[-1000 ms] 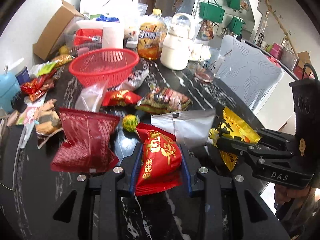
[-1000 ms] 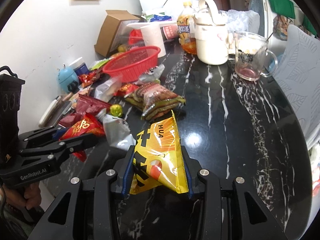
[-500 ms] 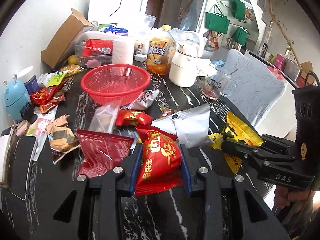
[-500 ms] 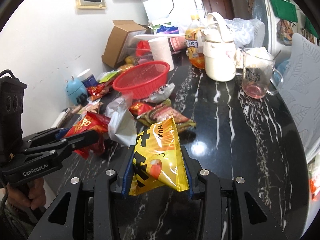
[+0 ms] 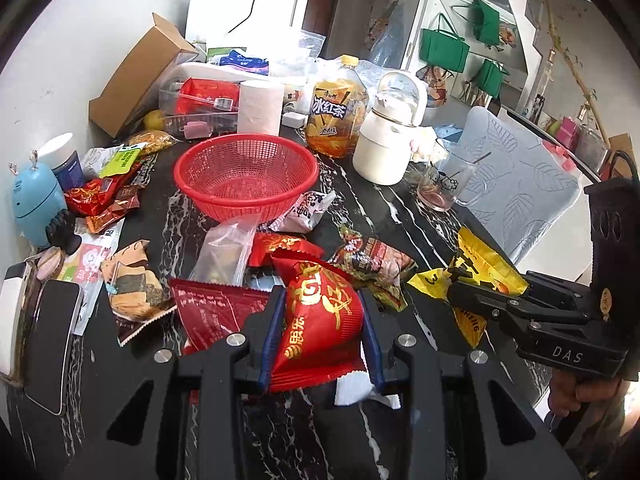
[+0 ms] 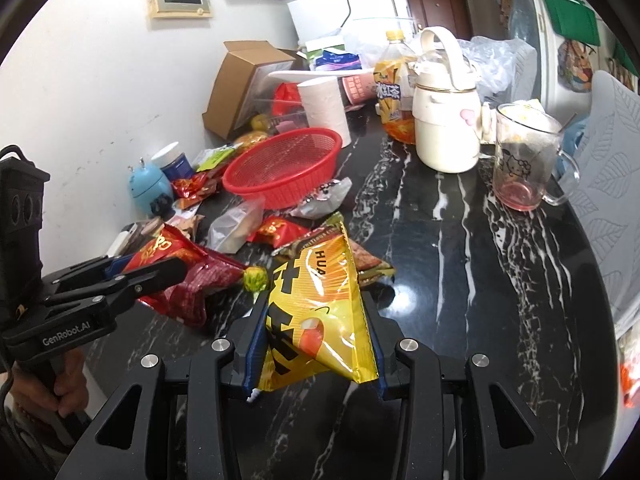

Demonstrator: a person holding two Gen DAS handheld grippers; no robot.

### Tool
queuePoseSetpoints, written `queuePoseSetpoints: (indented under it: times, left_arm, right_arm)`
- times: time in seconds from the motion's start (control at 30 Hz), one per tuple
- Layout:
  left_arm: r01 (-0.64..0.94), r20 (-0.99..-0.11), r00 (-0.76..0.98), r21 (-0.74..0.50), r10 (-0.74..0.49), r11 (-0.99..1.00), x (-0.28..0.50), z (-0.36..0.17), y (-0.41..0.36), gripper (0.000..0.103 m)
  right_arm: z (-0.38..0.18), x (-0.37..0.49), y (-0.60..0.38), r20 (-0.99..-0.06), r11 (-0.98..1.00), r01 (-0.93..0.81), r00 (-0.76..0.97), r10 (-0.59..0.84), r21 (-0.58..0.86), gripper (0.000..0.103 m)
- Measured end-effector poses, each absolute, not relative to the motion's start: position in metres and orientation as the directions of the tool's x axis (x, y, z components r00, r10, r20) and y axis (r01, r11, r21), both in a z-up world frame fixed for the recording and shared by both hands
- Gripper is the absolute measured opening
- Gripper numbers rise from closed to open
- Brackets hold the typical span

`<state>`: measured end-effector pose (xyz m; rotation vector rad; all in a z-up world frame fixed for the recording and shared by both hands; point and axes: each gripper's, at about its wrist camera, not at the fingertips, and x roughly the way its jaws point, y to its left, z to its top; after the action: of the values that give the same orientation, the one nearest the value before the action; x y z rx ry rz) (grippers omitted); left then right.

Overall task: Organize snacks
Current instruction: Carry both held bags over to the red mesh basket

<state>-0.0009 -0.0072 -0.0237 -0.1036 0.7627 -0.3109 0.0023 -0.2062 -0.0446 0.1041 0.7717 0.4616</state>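
Observation:
My left gripper (image 5: 320, 312) is shut on a red snack packet with gold print (image 5: 320, 320) and holds it above the black marble table (image 5: 400, 216). My right gripper (image 6: 316, 316) is shut on a yellow snack packet (image 6: 320, 312); it also shows in the left wrist view (image 5: 476, 276). An empty red mesh basket (image 5: 246, 172) stands ahead, also seen in the right wrist view (image 6: 284, 164). Several loose snack packets lie between the grippers and the basket, among them a dark red bag (image 5: 216, 308) and a brown nut packet (image 5: 372, 260).
Behind the basket stand a paper roll (image 5: 260, 108), an iced-tea bottle (image 5: 336, 116), a cream kettle (image 5: 388, 144) and a glass mug (image 6: 524, 156). A cardboard box (image 5: 136, 76), a blue gadget (image 5: 34, 200) and a phone (image 5: 52, 340) sit at the left.
Both grippers have risen and moved forward toward the basket with their packets. The silver packet that lay in front of the left gripper is now below it.

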Motion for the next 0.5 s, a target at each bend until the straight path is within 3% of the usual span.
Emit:
queuePoseSetpoints:
  times: [0.5]
  left_arm:
    - [0.209,-0.642,0.708,-0.209,-0.295,0.955,0.047,0.001,0.006,0.034]
  right_arm:
    - [-0.021,0.045,-0.181,-0.621,0.862,-0.443,0.610,0.491,0.246,0.041]
